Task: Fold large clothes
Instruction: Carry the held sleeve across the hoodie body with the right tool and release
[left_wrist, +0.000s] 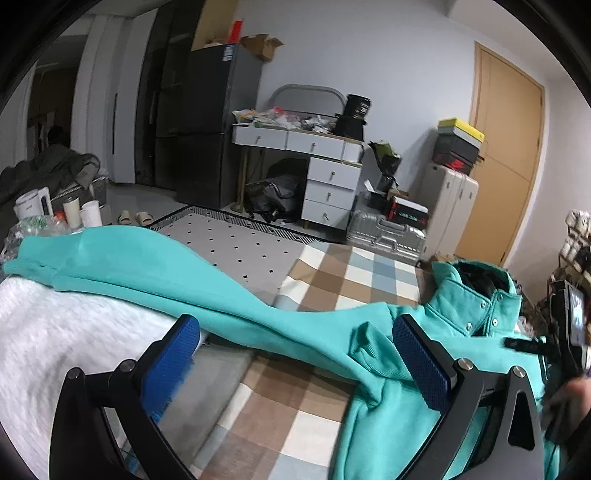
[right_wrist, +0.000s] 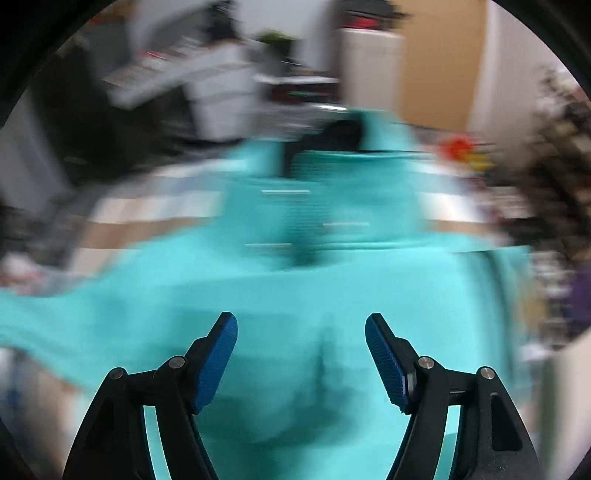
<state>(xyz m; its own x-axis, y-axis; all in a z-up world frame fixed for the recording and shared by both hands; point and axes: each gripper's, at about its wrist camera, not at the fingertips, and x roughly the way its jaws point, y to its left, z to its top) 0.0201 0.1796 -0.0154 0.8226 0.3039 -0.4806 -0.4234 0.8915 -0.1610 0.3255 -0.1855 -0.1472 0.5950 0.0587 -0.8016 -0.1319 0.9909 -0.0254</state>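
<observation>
A teal sweatshirt (left_wrist: 406, 373) with a snap-button collar (left_wrist: 476, 291) lies on a checked bed cover (left_wrist: 295, 402). One long sleeve (left_wrist: 147, 273) stretches left over a white fluffy blanket (left_wrist: 55, 332). My left gripper (left_wrist: 295, 343) is open wide just above the cloth, the sleeve running behind its blue pads (left_wrist: 421, 362), nothing pinched. In the blurred right wrist view, my right gripper (right_wrist: 300, 325) is open over the sweatshirt's body (right_wrist: 295, 288), pointing toward the collar (right_wrist: 343, 147), with nothing between its fingers. A hand (left_wrist: 569, 395) with black gear shows at the left view's right edge.
Beyond the bed are a dotted grey rug (left_wrist: 236, 243), a white drawer desk (left_wrist: 325, 173), a dark fridge (left_wrist: 218, 122), silver suitcases (left_wrist: 388, 232) and a wooden door (left_wrist: 506, 158). Cups and bottles (left_wrist: 81, 214) stand at the far left by the sleeve's end.
</observation>
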